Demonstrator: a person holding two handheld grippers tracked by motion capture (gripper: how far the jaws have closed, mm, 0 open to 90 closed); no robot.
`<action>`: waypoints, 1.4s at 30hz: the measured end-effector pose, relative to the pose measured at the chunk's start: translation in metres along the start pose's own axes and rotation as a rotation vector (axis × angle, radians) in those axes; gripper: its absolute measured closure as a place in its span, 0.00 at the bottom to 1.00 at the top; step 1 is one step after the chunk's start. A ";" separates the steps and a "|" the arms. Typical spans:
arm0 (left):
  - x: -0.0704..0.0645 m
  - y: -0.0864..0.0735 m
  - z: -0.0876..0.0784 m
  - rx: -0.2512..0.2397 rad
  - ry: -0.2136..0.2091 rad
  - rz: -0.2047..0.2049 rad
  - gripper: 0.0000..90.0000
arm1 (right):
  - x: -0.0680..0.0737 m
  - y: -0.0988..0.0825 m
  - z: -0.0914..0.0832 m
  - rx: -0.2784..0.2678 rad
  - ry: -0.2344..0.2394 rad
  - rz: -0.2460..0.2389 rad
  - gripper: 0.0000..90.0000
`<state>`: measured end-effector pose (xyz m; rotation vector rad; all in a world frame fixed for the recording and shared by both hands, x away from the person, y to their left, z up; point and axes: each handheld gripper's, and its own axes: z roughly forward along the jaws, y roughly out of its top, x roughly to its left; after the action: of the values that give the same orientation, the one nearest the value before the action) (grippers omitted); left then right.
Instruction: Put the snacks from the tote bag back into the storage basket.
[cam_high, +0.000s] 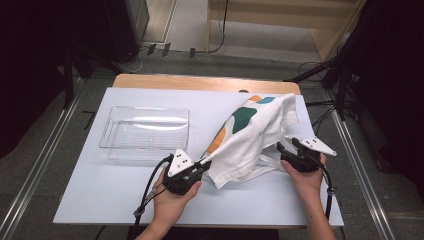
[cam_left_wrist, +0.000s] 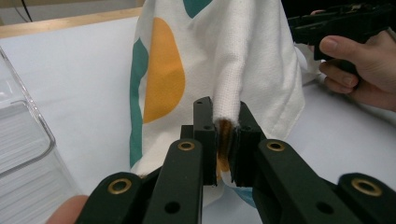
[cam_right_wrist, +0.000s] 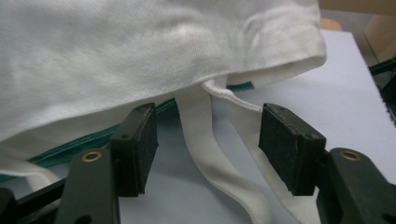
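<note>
The left gripper is clamping its two black jaws tightly on a pinched fold of the white cloth tote bag printed with green and orange shapes, and in the left gripper view that fold is rising straight up out of the pads, with an orange patch just to the jaws' left. The bag is lying on the pale white table top, stretching away from the left gripper toward the table's far edge and sitting between the two grippers.

The right gripper is standing with its jaws apart beside the bag's near right edge. In the right gripper view, the white fabric strap of the bag is lying on the table between the spread jaws, and neither pad is pressing on it; the bag's hem is hanging just beyond the jaw tips.

Beyond the left gripper and to its left, a clear rectangular plastic tray is resting on the table, apart from the bag.
</note>
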<state>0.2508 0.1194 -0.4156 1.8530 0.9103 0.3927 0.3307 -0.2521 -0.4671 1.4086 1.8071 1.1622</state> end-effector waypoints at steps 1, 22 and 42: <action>0.000 0.000 0.000 0.001 0.000 0.001 0.95 | 0.000 -0.001 0.004 0.010 0.000 0.001 0.43; 0.004 -0.003 0.003 -0.003 -0.014 -0.029 0.94 | 0.006 0.004 0.032 0.094 0.000 0.017 0.94; 0.029 0.029 0.042 -0.028 0.083 -0.140 0.95 | 0.005 0.008 -0.071 -0.277 -0.024 0.031 0.96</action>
<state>0.3088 0.1075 -0.4127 1.7464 1.0787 0.3958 0.2733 -0.2670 -0.4271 1.2868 1.5432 1.3477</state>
